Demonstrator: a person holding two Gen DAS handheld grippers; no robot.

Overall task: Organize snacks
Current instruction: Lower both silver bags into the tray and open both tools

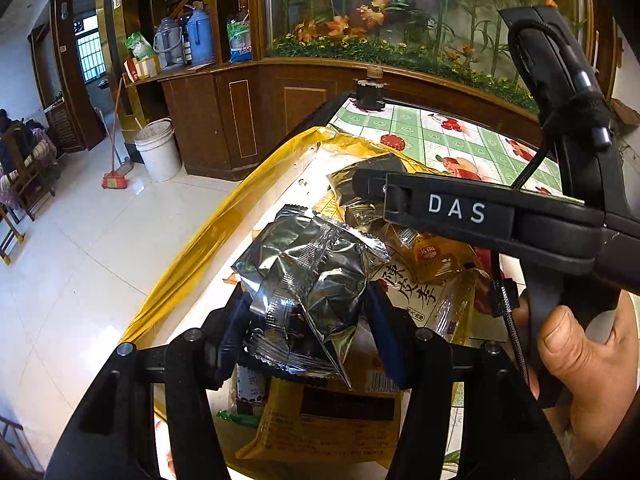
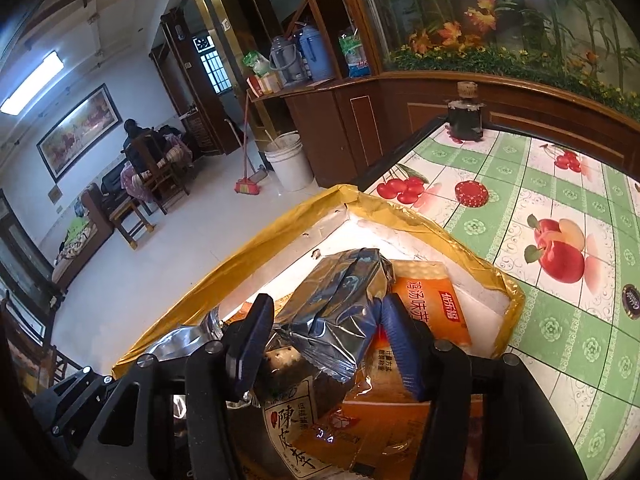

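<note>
A white foam box with gold-taped rim stands at the table's left edge and holds several snack packets. My left gripper is shut on a crumpled silver foil packet, held just above the box. My right gripper is shut on another silver foil packet over the box; its body crosses the left wrist view. Under them lie an orange packet, a clear packet with Chinese writing and a yellow packet.
The table has a green-and-white fruit-print cloth. A small dark jar stands at its far edge, and a dark round lid lies at the right. A wooden cabinet, white bucket and broom stand on the floor beyond.
</note>
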